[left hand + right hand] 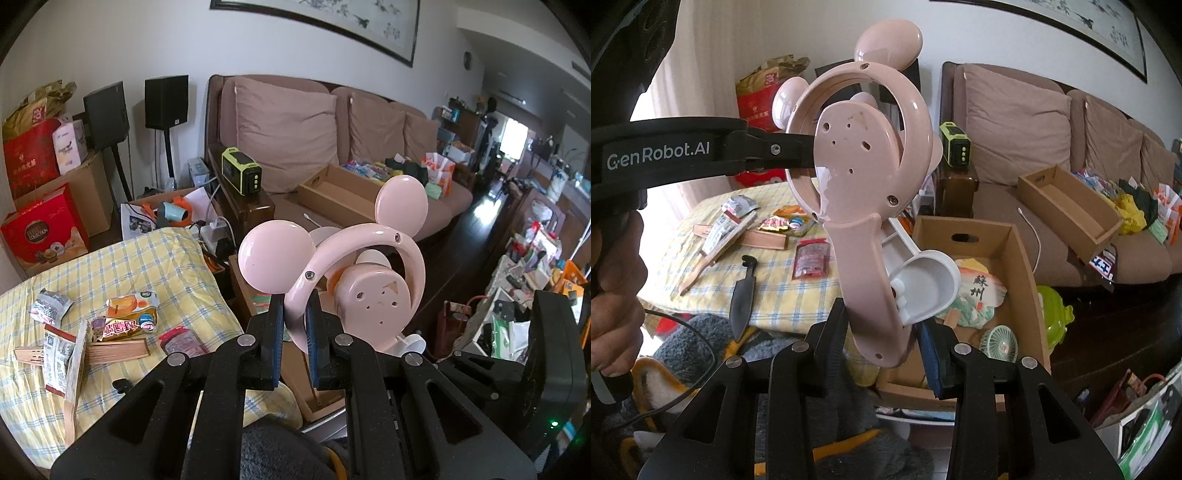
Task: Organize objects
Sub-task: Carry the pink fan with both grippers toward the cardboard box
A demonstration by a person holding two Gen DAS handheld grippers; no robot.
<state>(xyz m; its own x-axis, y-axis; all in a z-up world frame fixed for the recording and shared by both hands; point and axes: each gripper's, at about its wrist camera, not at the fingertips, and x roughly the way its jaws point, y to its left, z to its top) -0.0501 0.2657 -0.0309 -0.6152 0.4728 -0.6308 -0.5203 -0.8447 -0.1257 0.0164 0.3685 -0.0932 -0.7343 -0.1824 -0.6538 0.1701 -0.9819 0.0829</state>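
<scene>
A pink handheld fan [373, 302] with two round mouse ears is held up in the air between both grippers. My left gripper [295, 308] is shut on the lower left of its ring guard. In the right wrist view that gripper [807, 147] reaches in from the left and meets the ring. My right gripper [882, 343] is shut on the lower end of the fan's handle [864, 280], beside its white folding foot [923, 288]. The fan [857, 155] shows its back to both cameras. It hangs above an open cardboard box [1023, 258].
The box holds a painted paper fan [979, 295] and a small green fan [1001, 345]. A yellow checked cloth [775, 280] carries snack packets, wooden pieces and a black knife [744, 291]. On the brown sofa [288, 125] stand a second cardboard box [1067, 199] and a green-black device [242, 171].
</scene>
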